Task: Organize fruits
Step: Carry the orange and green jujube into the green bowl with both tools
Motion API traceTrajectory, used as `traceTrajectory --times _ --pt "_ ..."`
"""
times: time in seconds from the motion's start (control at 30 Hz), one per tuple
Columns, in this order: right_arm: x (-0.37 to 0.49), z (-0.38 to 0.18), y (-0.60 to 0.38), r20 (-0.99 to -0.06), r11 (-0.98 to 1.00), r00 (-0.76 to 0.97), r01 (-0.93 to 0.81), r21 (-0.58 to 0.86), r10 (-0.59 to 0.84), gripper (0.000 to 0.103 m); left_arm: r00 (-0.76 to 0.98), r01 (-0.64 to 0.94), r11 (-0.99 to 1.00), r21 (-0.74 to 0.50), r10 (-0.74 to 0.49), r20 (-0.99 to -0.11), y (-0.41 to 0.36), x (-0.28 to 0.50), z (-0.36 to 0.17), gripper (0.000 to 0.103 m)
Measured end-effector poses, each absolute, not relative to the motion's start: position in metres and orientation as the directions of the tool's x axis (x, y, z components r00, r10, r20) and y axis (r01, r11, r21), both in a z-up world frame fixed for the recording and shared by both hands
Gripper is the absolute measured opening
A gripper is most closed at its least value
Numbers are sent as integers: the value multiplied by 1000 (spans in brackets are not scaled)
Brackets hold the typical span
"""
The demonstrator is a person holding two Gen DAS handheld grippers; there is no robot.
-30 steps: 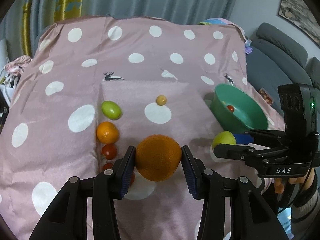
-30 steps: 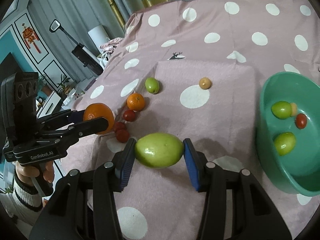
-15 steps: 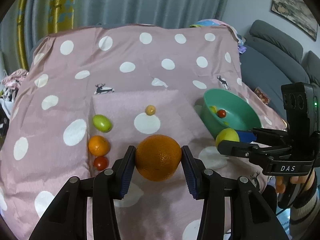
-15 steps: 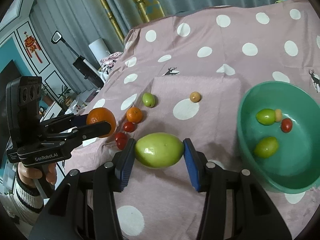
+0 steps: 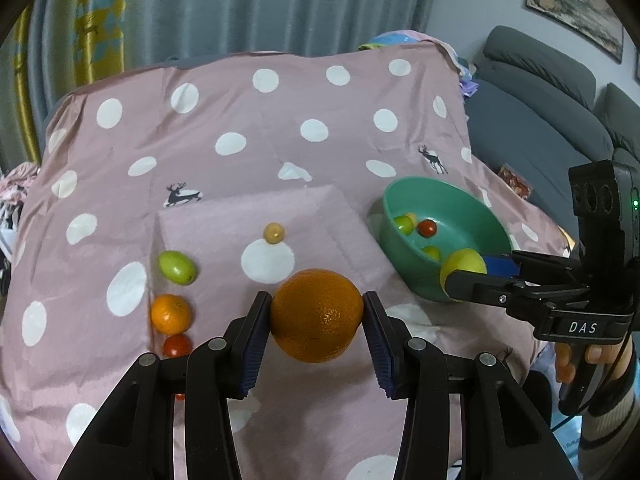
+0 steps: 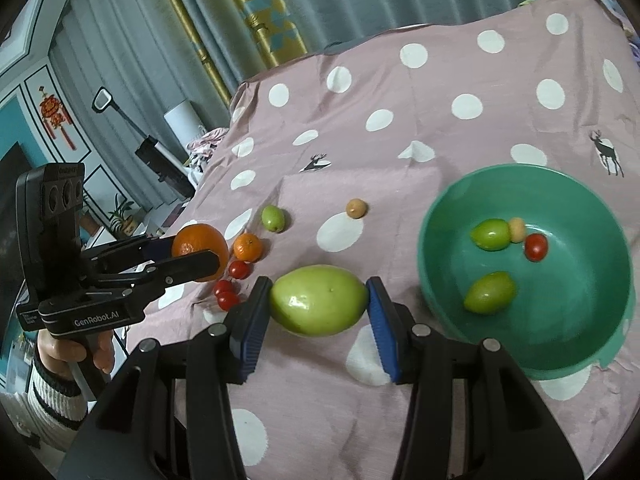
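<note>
Carry step: left gripper clamped on large orange, right gripper clamped on green fruit; next, judged, release into green bowl.

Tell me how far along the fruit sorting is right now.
Partly done. The green bowl already holds two green fruits, a red tomato and a small tan fruit. In hand: the left tool grips a big orange; the right tool grips a large green fruit, both off the cloth. Left on the cloth: a small orange, a green fruit, a tan fruit and several tomatoes.
</note>
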State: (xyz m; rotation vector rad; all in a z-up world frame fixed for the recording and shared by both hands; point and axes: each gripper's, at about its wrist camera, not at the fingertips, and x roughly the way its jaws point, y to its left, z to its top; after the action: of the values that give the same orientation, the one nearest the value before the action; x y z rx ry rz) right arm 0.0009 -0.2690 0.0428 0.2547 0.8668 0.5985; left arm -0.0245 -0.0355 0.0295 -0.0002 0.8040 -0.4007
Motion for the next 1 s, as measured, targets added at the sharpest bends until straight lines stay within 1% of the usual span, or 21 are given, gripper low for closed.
traceTrajectory --times 0.57,1.0 --pt "1 40 -308 -615 826 554 -319 465 560 48 609 393 912 -114 -351 -711 -67 -16 32 46" --pt "5 32 -335 -613 838 584 -263 478 533 48 588 453 886 -100 -381 -713 -99 -2 33 46"
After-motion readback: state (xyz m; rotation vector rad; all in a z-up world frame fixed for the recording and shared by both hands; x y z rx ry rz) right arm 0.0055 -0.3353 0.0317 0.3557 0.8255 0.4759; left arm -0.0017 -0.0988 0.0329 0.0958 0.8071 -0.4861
